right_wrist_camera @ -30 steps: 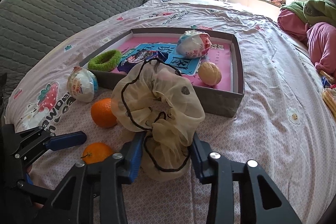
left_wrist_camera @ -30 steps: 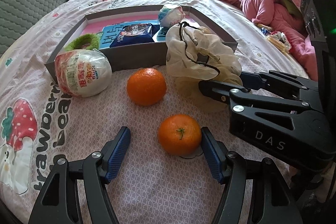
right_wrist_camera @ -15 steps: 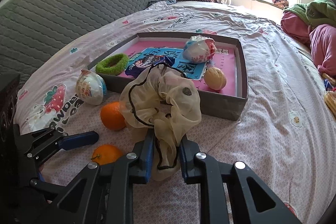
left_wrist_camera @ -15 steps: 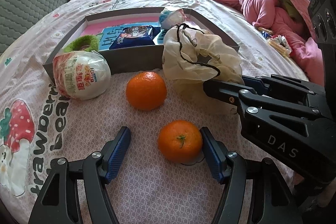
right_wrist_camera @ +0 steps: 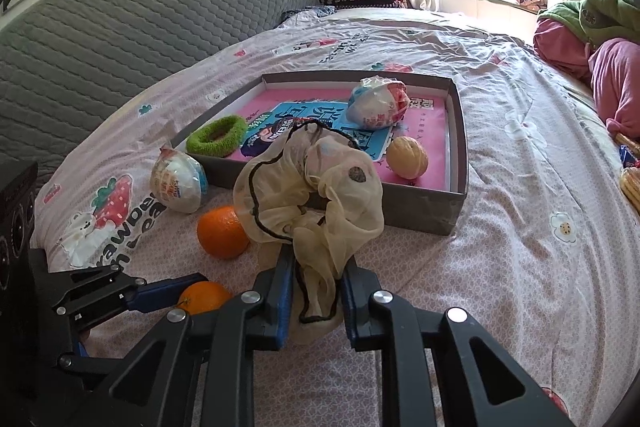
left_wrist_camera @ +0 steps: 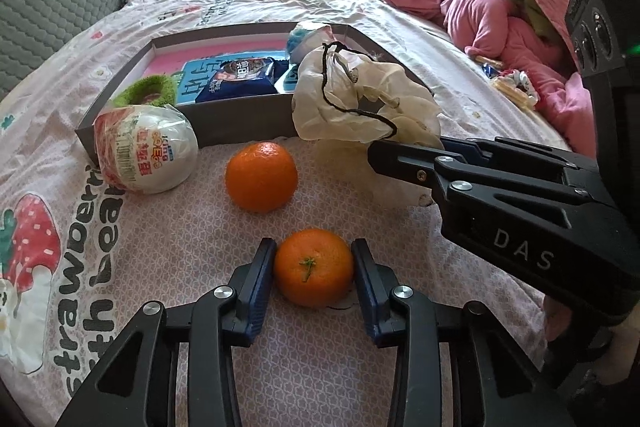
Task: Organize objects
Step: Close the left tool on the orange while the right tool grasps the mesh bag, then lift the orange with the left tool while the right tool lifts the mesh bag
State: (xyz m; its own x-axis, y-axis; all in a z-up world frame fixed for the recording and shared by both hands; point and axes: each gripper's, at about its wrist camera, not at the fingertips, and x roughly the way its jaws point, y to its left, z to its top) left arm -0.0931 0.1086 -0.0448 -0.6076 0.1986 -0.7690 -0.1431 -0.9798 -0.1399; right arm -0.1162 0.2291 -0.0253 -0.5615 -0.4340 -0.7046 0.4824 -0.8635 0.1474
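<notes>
Your left gripper point(left_wrist_camera: 313, 269): jaws closing on the near orange point(left_wrist_camera: 313, 267), bottom centre, seemingly touching
Your right gripper point(right_wrist_camera: 316, 293): pinching the cream scrunchie point(right_wrist_camera: 308, 195)

Sheer cream cloth scrunchie point(right_wrist_camera: 316, 187), crinkled, black-edged. Beside it, oranges point(left_wrist_camera: 262, 182) with dimpled, faintly glossy peel. Left of those, a toy egg point(left_wrist_camera: 146, 151) in shiny plastic wrap. Behind, a matt grey cardboard tray point(left_wrist_camera: 240, 125) holding a fuzzy green hair tie point(left_wrist_camera: 146, 95).

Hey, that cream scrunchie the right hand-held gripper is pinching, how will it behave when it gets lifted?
The cream scrunchie is sheer gathered fabric, so it will probably flop and sag around the right hand-held gripper. It looks light for its bulk. Its loose folds may brush the orange beside it or snag on the gray tray wall.
</notes>
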